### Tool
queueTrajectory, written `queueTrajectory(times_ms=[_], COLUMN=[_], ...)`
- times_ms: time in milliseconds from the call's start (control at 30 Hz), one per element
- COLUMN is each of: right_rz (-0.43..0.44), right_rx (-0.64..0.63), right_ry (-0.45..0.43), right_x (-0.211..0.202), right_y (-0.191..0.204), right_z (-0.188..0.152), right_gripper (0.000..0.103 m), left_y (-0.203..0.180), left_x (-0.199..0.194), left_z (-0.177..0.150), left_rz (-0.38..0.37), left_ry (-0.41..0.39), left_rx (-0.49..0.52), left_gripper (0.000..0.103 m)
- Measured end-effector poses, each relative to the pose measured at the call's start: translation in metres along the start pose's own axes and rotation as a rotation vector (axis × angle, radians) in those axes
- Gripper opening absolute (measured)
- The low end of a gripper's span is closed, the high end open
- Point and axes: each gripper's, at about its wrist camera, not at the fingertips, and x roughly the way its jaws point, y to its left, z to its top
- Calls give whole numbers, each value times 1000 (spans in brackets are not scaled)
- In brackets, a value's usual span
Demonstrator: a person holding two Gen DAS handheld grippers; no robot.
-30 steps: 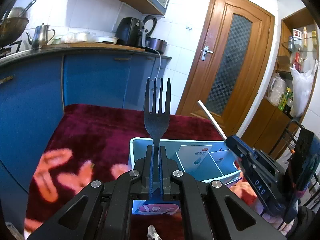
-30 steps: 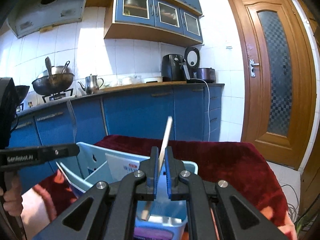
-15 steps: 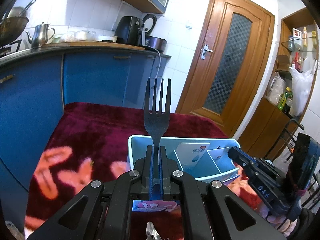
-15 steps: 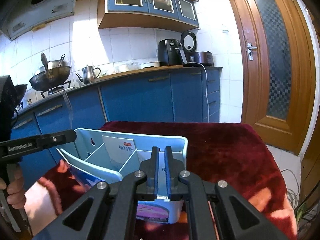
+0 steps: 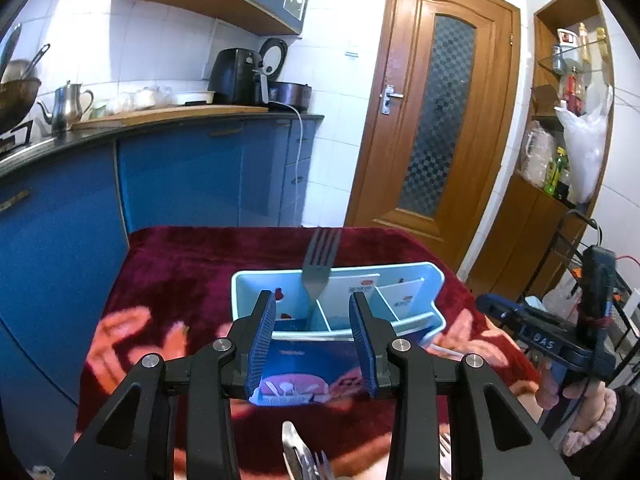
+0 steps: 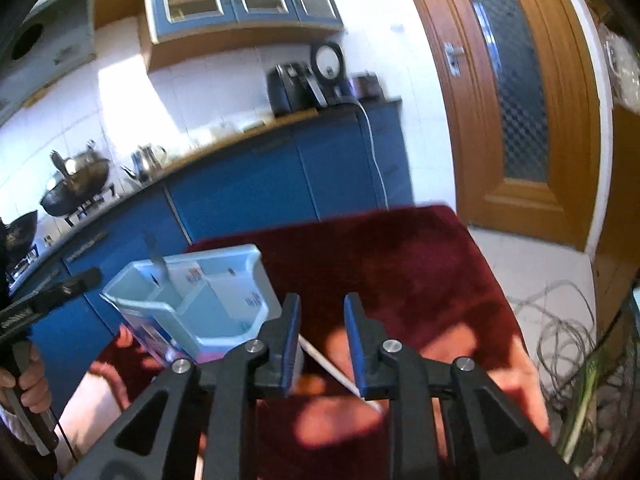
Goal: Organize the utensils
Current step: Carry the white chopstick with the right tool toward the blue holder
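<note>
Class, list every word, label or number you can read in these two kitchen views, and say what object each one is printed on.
"DAS" – white letters on the blue body of the right claw, seen in the left wrist view.
Cards in the blue utensil holder: a red mark and small print, too small to read.
Picture label on the holder's front: no legible words.
White lettering on the left claw's body in the right wrist view: blurred, unreadable.

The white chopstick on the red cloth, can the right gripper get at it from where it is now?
Probably yes: the right gripper is open, and the chopstick lies bare on the cloth between its fingers, beside the blue organizer.
</note>
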Motion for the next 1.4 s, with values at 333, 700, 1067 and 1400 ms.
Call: queueTrajectory(times_ms=[333, 700, 1067, 1400], right_rz=[83, 15, -120, -150], right_rx=[258, 540, 714, 845], right_ry=[237, 346, 196, 195], right_x=[20, 58, 72, 67], right_y=[-20, -28, -41, -56], right_z=[-26, -47, -44, -45], right_gripper=[28, 35, 41, 35], left_y=[4, 42, 55, 55], left_x=[-19, -25, -23, -20], left_z=[-17, -39, -46, -48], left_rz=[15, 62, 66, 58], left_ry=[24, 43, 46, 50], left_rx=[-24, -104, -132, -134], left_gripper=[39, 39, 39, 39])
